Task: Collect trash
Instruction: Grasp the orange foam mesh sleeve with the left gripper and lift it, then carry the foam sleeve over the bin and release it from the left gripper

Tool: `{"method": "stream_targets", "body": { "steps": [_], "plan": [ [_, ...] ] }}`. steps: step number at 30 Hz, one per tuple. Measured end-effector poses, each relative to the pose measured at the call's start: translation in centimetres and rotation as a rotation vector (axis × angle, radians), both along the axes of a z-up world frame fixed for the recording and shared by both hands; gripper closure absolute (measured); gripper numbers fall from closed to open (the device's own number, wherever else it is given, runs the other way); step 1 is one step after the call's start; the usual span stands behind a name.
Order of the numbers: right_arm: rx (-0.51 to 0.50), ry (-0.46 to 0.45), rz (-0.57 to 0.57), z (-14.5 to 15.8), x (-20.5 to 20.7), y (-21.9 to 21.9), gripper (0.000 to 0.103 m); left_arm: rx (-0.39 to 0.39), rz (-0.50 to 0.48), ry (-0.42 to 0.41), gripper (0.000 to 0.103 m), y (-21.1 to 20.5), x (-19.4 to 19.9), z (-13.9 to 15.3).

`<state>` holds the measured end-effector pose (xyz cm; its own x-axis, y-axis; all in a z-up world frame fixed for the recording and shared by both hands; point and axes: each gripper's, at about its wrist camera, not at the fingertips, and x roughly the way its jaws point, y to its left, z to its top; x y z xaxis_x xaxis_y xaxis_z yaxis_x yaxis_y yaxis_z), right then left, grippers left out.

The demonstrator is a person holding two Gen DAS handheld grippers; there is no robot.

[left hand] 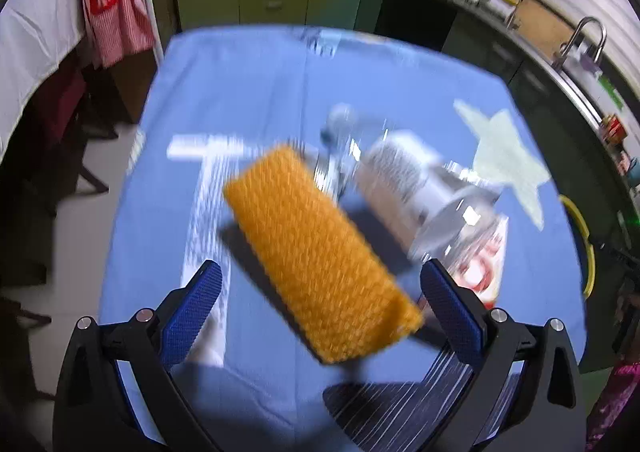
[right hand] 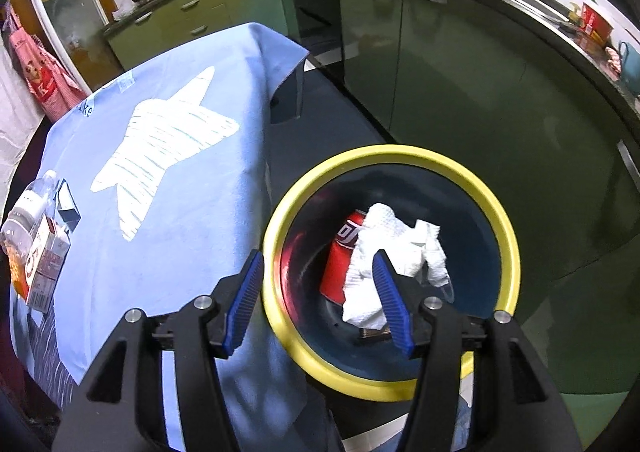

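In the blurred left wrist view, an orange sponge [left hand: 320, 252] lies on the blue tablecloth [left hand: 248, 92] between the open fingers of my left gripper [left hand: 324, 284], which does not hold it. Behind it lie a clear plastic bottle [left hand: 400, 176] and a red-and-white carton [left hand: 484, 264]. In the right wrist view, my right gripper [right hand: 320, 300] is open and empty above the yellow-rimmed bin [right hand: 472, 176]. Inside the bin lie a red can [right hand: 344, 252] and a crumpled white paper towel [right hand: 392, 248]. The bottle [right hand: 28, 208] and carton [right hand: 46, 264] show at the far left.
The bin stands on the dark floor beside the table's right edge. Green kitchen cabinets [right hand: 460, 64] and a sink counter [left hand: 576, 64] curve around the right. A white star [right hand: 160, 144] is printed on the cloth. A red apron [left hand: 112, 0] hangs at the left.
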<state>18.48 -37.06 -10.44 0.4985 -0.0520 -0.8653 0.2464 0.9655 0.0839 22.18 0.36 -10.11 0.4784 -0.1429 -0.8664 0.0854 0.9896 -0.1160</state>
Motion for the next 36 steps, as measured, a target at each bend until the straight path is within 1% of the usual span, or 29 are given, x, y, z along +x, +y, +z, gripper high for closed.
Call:
{"method": "stream_targets", "body": {
  "steps": [4, 8, 10, 13, 14, 17, 18, 19, 21, 22, 24, 26, 28, 34, 36],
  "plan": [
    [0.016, -0.003, 0.005, -0.4, 0.0, -0.1, 0.048, 0.016, 0.019, 0.036, 0.006, 0.0, 0.2, -1.8],
    [0.019, 0.007, 0.008, -0.8, -0.3, 0.0, 0.048, 0.017, 0.009, 0.055, 0.007, -0.1, 0.4, -2.3],
    [0.021, 0.008, 0.007, -0.9, -0.5, 0.1, 0.048, 0.012, 0.005, 0.067, 0.010, -0.1, 0.5, -2.6],
    [0.022, 0.004, 0.009, -0.8, -0.6, 0.2, 0.048, -0.011, -0.003, 0.098, 0.027, 0.1, 0.4, -3.2],
    [0.020, 0.002, 0.011, -0.7, -0.5, 0.4, 0.048, -0.014, -0.005, 0.106, 0.031, 0.1, 0.4, -3.3],
    [0.018, -0.004, 0.021, -0.4, -0.4, 0.7, 0.048, -0.009, -0.012, 0.106, 0.038, 0.1, 0.2, -3.3],
    [0.017, -0.006, 0.024, -0.4, -0.4, 0.9, 0.048, -0.013, -0.013, 0.105, 0.044, 0.3, 0.1, -3.3],
    [0.016, -0.008, 0.028, -0.3, -0.3, 1.0, 0.048, -0.016, -0.016, 0.103, 0.048, 0.4, -0.1, -3.2],
    [0.016, -0.010, 0.034, -0.3, -0.2, 1.3, 0.048, -0.014, -0.022, 0.095, 0.061, 0.7, -0.4, -2.9],
    [0.015, -0.011, 0.038, -0.3, -0.2, 1.4, 0.048, -0.017, -0.028, 0.088, 0.066, 0.8, -0.6, -2.8],
    [0.016, -0.012, 0.042, -0.3, -0.1, 1.5, 0.048, -0.025, -0.033, 0.073, 0.079, 1.1, -1.0, -2.4],
    [0.016, -0.012, 0.045, -0.3, 0.0, 1.7, 0.048, -0.024, -0.047, 0.049, 0.085, 1.2, -1.6, -1.6],
    [0.016, -0.012, 0.047, -0.2, -0.1, 1.8, 0.048, 0.000, -0.061, 0.017, 0.089, 1.1, -2.2, -0.5],
    [0.013, -0.019, 0.045, 0.1, -0.3, 1.7, 0.048, 0.052, -0.105, -0.084, 0.089, 0.4, -4.0, 3.2],
    [0.009, -0.021, 0.043, 0.1, -0.4, 1.8, 0.048, 0.056, -0.118, -0.112, 0.089, 0.2, -4.6, 4.5]
  ]
}}
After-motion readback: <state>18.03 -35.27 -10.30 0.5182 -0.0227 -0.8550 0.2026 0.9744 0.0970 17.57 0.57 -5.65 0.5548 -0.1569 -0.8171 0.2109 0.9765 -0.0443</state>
